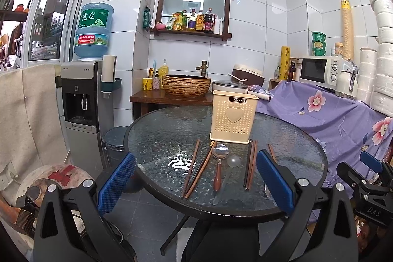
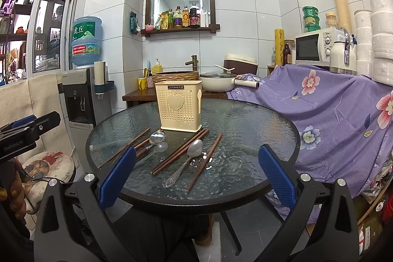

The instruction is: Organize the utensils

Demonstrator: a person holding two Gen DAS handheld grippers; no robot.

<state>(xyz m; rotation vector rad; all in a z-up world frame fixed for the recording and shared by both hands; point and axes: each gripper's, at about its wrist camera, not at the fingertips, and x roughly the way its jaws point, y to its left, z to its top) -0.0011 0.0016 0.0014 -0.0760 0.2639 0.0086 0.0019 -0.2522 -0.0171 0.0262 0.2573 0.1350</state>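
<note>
A cream perforated utensil holder [image 1: 233, 116] [image 2: 180, 106] stands upright on the round glass table [image 1: 159, 134] [image 2: 258, 122]. In front of it lie several brown chopsticks [image 1: 191, 167] [image 2: 179, 155], a wooden-handled metal spoon [image 1: 219, 163] [image 2: 153, 141], a clear plastic spoon [image 1: 227, 176] [image 2: 157, 150] and an all-metal spoon [image 2: 189, 160]. My left gripper [image 1: 195, 182] is open and empty, held at the table's near edge. My right gripper [image 2: 196, 174] is open and empty, also at the near edge.
A purple floral cloth [image 1: 331, 114] [image 2: 343, 109] covers furniture right of the table. A water dispenser [image 1: 81, 95] stands at left, a stool [image 1: 56, 178] at lower left. A wooden counter with basin [image 1: 185, 85] and pots is behind the table.
</note>
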